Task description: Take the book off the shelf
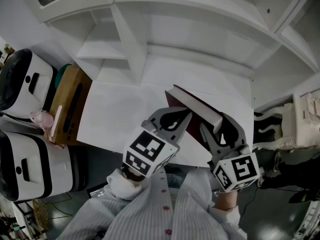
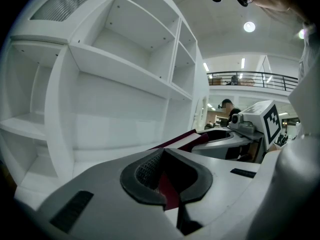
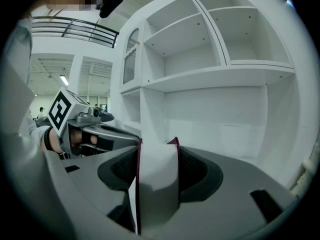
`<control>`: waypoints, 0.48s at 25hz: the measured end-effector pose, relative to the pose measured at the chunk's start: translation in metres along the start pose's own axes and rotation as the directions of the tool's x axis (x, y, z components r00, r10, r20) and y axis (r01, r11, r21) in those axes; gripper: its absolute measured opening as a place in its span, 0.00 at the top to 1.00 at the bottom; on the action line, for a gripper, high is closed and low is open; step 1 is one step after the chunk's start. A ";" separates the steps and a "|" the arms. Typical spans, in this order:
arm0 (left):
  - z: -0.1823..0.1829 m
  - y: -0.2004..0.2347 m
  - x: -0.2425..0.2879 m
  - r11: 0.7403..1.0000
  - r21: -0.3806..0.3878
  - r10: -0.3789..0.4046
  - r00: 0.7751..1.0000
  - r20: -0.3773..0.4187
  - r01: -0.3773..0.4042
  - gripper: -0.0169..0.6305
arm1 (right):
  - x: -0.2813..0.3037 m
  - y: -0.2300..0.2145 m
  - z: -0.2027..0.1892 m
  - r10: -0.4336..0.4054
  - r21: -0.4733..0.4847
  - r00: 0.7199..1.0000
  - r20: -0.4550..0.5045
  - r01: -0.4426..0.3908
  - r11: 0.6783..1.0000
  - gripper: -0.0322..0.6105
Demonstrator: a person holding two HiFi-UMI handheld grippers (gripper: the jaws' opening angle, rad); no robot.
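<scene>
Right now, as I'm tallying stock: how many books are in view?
1. The dark red book is gripped by the left gripper and right gripper before the white shelf; others may be hidden.

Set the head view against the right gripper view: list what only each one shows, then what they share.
Only the head view: the right gripper seen from outside, the person's striped shirt, and a wooden box and white appliances to the left of the shelf. Only the right gripper view: the page edge of the book clamped between that gripper's pads, and a railed balcony in the background. Both: the white shelf, the maroon-covered book, and the left gripper, which also holds the book.
</scene>
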State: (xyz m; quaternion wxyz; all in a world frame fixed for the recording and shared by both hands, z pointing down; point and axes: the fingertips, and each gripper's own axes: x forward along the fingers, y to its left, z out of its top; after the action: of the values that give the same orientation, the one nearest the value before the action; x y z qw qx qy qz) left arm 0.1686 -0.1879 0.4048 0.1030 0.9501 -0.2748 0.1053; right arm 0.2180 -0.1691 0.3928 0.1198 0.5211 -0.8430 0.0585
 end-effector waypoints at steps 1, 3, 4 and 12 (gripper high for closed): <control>-0.001 0.000 0.001 1.000 -0.004 -0.002 1.000 -0.003 0.002 0.96 | 0.000 -0.001 -0.001 -0.001 0.002 1.000 -0.002 0.001 1.000 0.58; -0.001 0.002 0.002 1.000 -0.010 -0.005 1.000 -0.004 0.005 0.96 | 0.001 -0.002 -0.002 -0.004 0.008 1.000 -0.007 0.004 1.000 0.58; 0.000 0.003 0.003 1.000 -0.011 -0.006 1.000 -0.003 0.006 0.96 | 0.002 -0.003 -0.002 -0.005 0.012 1.000 -0.008 0.005 1.000 0.58; 0.003 0.007 0.008 1.000 -0.011 -0.017 1.000 -0.003 0.017 0.96 | 0.007 -0.008 -0.001 -0.010 0.031 1.000 -0.013 0.011 0.999 0.58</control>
State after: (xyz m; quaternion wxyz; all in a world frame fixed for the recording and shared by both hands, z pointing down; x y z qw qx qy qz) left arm 0.1715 -0.1985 0.4047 0.1094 0.9517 -0.2672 0.1046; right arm 0.2226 -0.1782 0.3957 0.1174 0.5270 -0.8385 0.0740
